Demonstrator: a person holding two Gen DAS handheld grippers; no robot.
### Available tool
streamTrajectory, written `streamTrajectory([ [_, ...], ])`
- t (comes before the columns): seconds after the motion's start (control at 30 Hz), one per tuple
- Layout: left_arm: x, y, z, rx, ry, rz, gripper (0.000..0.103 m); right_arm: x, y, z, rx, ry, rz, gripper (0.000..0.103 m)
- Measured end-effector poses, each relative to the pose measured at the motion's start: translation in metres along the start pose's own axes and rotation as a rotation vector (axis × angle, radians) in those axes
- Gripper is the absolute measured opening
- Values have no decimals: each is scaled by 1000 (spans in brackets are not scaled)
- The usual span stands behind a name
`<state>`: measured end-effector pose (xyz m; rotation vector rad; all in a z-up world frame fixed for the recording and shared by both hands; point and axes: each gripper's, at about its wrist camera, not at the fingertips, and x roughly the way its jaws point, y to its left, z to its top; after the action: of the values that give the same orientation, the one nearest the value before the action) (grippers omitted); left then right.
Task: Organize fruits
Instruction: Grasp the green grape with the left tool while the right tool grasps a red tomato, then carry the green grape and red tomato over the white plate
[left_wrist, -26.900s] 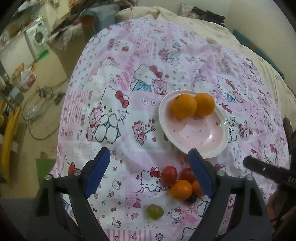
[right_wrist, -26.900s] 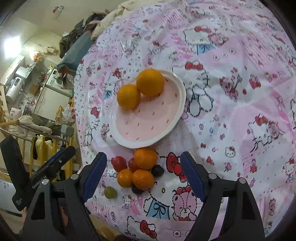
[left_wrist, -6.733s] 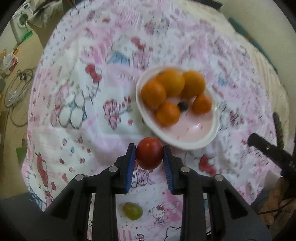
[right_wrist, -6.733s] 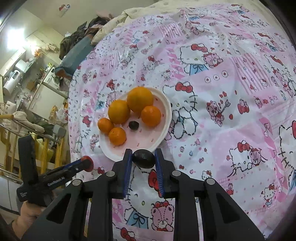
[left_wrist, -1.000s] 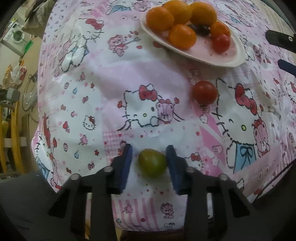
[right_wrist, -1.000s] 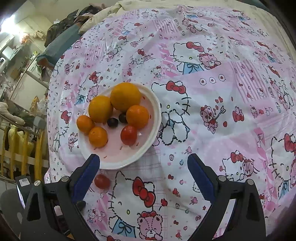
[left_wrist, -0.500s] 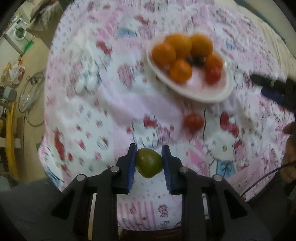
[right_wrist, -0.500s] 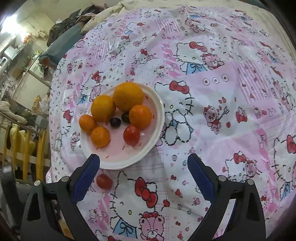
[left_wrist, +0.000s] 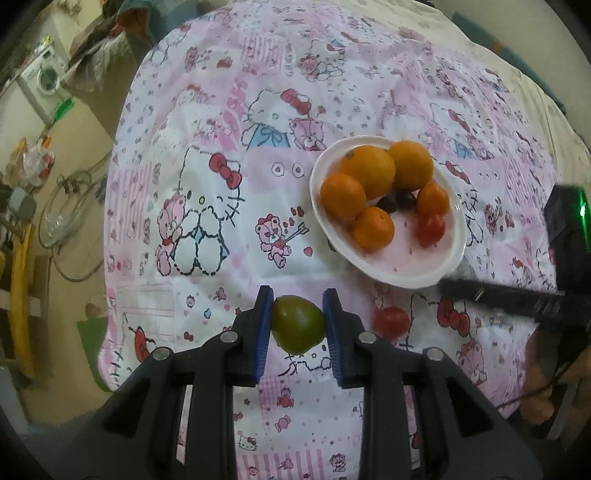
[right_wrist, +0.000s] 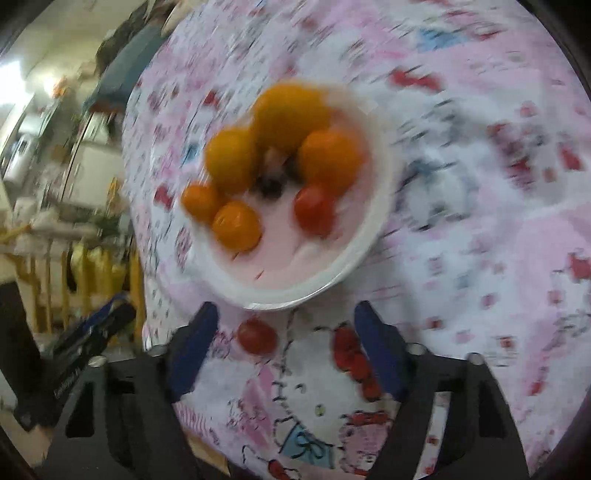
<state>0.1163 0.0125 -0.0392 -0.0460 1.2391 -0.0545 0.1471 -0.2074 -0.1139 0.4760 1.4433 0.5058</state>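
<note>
Your left gripper (left_wrist: 298, 325) now has the small green fruit (left_wrist: 297, 323) clamped & lifted off the cloth; right gripper (right_wrist: 284, 347) jaws are closing round the loose red tomato (right_wrist: 257, 336), not touching yet — last 2 for the white plate (left_wrist: 406, 275).

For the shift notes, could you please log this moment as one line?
left claw: shut on green fruit | right claw: closing around loose red tomato, not gripped | plate: oranges, tomato, dark fruits

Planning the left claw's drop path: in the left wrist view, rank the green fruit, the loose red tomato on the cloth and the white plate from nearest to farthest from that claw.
1. Small round green fruit: clamped between the left claw's blue pads.
2. Loose red tomato: on the patterned cloth, right of the claw.
3. White oval plate with oranges: beyond the tomato, up and right.
</note>
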Motion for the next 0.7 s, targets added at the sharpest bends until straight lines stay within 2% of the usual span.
streamTrajectory([
  [0.13, 3, 7, 2, -43, 7, -25, 24, 27, 24, -10, -88, 74, -37, 58],
  [0.27, 3, 12, 2, -57, 9, -29, 24, 43, 41, -16, -174, 82, -98, 52],
  [0.33, 4, 13, 1, -64, 20, -43, 24, 51, 46, -18, -192, 91, -88, 43],
  [0.37, 4, 13, 1, -64, 26, -49, 24, 55, 48, -20, -204, 98, -102, 33],
  [0.4, 4, 13, 2, -67, 27, -54, 24, 57, 49, -19, -218, 97, -116, 31],
  [0.7, 2, 8, 4, -74, 17, -68, 24, 47, 44, -21, -215, 89, -89, 31],
])
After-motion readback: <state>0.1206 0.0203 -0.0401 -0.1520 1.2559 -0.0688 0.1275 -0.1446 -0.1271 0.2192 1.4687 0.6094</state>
